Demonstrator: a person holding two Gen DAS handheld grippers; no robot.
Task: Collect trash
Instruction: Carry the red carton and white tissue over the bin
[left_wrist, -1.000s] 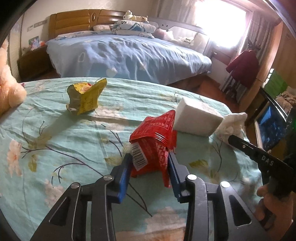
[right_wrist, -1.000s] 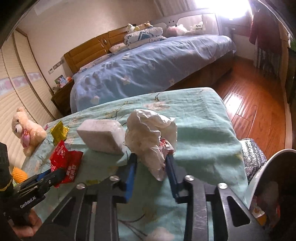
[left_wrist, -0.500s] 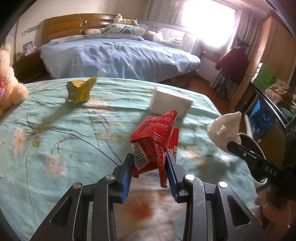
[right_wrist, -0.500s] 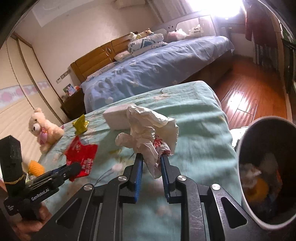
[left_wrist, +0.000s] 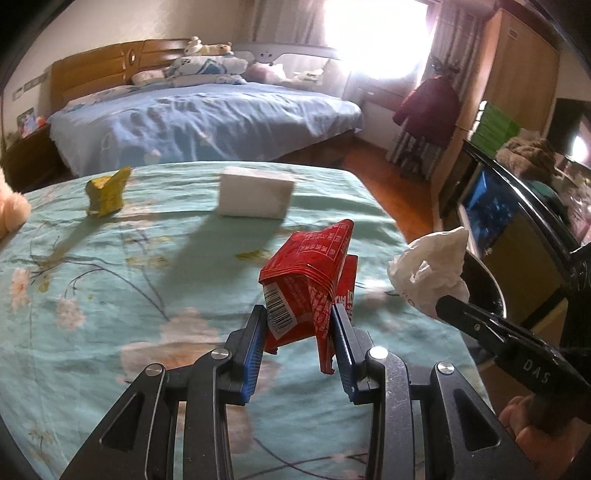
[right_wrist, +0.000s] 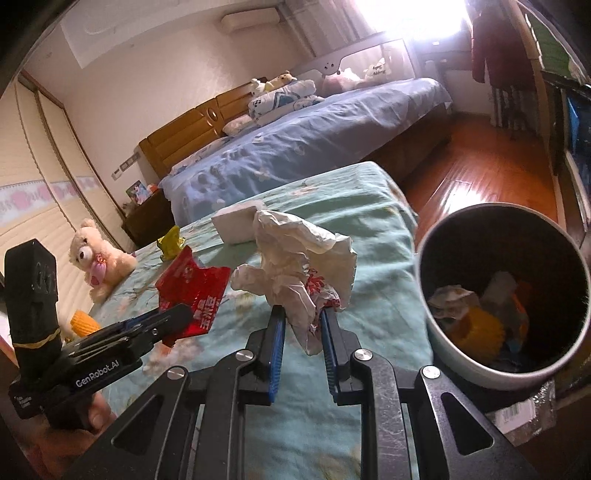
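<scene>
Bedroom, floral teal tablecloth (left_wrist: 110, 295) in front of a blue bed (left_wrist: 192, 125). We list: left gripper (left_wrist: 298, 334), jaws partly closed, pinching a red wrapper (left_wrist: 310, 273) above the cloth. Right gripper (right_wrist: 301, 328), jaws narrow, clamping a crumpled white wrapper (right_wrist: 299, 262) near the table edge, beside the bin. Bin (right_wrist: 480, 373) on the floor just right of the table, holding trash. On the cloth we see a yellow wrapper (left_wrist: 105, 192), a white block (left_wrist: 255, 195) and a plush bear (right_wrist: 98, 258).
</scene>
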